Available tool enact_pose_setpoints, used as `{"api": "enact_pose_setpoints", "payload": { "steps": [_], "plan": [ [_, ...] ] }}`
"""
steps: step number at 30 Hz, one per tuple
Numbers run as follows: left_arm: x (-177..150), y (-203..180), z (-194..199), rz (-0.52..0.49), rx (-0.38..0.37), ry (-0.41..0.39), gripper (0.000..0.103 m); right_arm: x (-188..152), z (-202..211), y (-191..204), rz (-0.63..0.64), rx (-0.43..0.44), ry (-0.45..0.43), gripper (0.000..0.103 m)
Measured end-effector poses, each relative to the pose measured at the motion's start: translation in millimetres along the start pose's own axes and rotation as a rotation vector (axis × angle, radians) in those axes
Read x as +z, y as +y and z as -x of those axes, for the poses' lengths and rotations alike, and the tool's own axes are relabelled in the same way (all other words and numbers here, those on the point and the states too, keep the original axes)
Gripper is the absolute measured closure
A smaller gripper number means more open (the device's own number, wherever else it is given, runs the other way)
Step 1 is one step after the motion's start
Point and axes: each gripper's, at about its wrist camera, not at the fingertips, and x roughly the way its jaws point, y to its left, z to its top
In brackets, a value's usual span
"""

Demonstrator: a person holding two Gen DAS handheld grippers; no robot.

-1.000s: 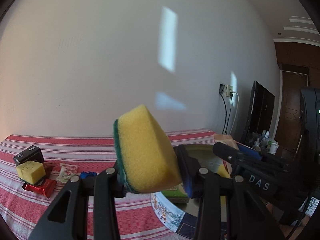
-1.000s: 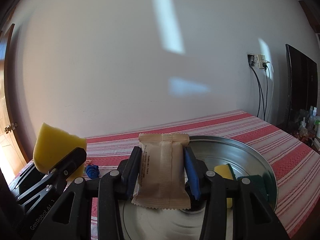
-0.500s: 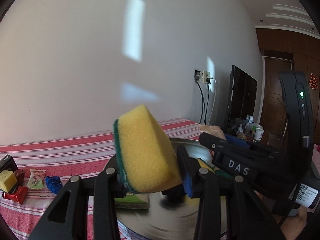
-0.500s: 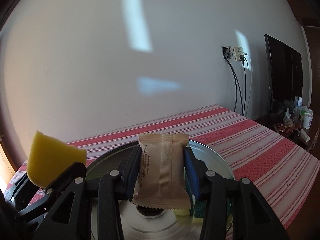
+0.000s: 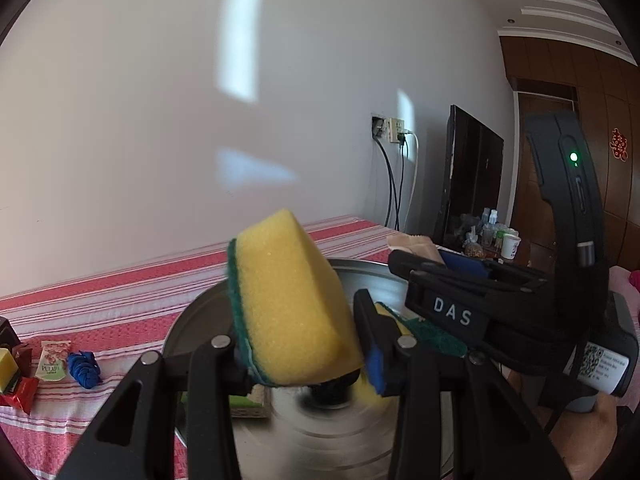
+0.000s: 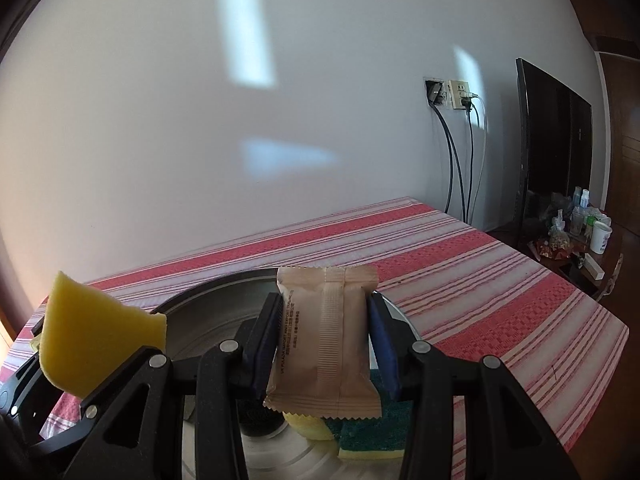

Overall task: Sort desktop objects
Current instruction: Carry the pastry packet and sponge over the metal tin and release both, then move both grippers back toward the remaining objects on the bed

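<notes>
The left gripper has its black fingers closed on a yellow foam sponge with a green scouring layer, which sits tilted between the blue pads, its green edge toward the left finger. The right gripper has its fingers closed on a tan rectangular sealed snack packet, held upright with its crimped lower edge hanging below the pads. Directly beneath and beyond both pairs of fingers lies a round shallow silver metal tray on the red-and-white striped counter. Inside the tray, below the right fingers, rest a second yellow-and-green sponge and a dark round object that is too blurred to identify; below the left fingers a green-and-white packet lies at the tray's near left. Seen from the left wrist, the right gripper carrying the tan packet stands just to the right, over the tray's far rim. Well to the left of the left fingers, on the counter, lie a blue knotted cloth piece, a small white snack sachet, a red foil wrapper and a small yellow block.
</notes>
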Motion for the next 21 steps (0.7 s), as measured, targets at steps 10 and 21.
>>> {"api": "enact_pose_setpoints", "payload": {
  "steps": [10,21],
  "plan": [
    [-0.1,-10.2,-9.9,-0.030,0.018,0.029,0.057,-0.1,-9.1,-4.9,0.014,-0.006,0.032,0.054],
    [-3.2,4.4,16.4,-0.002,0.241,-0.189,0.002,0.1,0.3,-8.8,0.003,-0.036,-0.032,0.027]
  ]
}}
